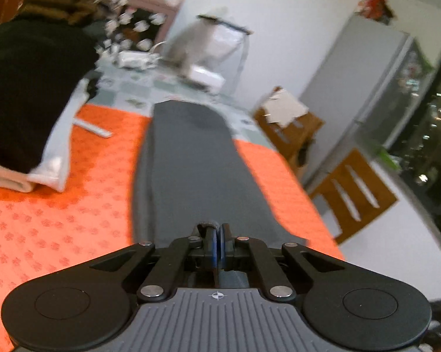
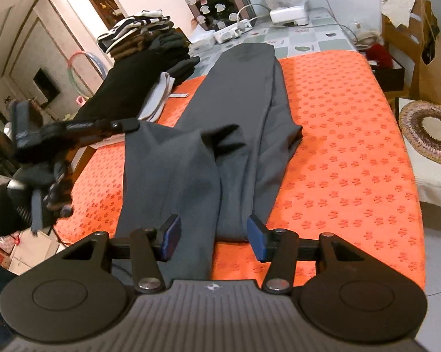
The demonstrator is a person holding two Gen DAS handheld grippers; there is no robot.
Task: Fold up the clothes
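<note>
Grey trousers (image 2: 238,111) lie along the frame centre on the orange cloth (image 2: 352,161). My left gripper (image 1: 217,239) pinches their hem; right gripper (image 2: 213,236) stands half-wide, empty. I should lift both corners evenly.

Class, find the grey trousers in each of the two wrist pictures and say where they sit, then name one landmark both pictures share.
Left wrist view: the grey trousers run up the centre, from the closed left gripper, which pinches their near edge, to the far table end.
Right wrist view: the grey trousers lie centre, lengthwise, near end between the open right gripper fingers.
Shared landmark: the orange patterned cloth beneath them.
</note>
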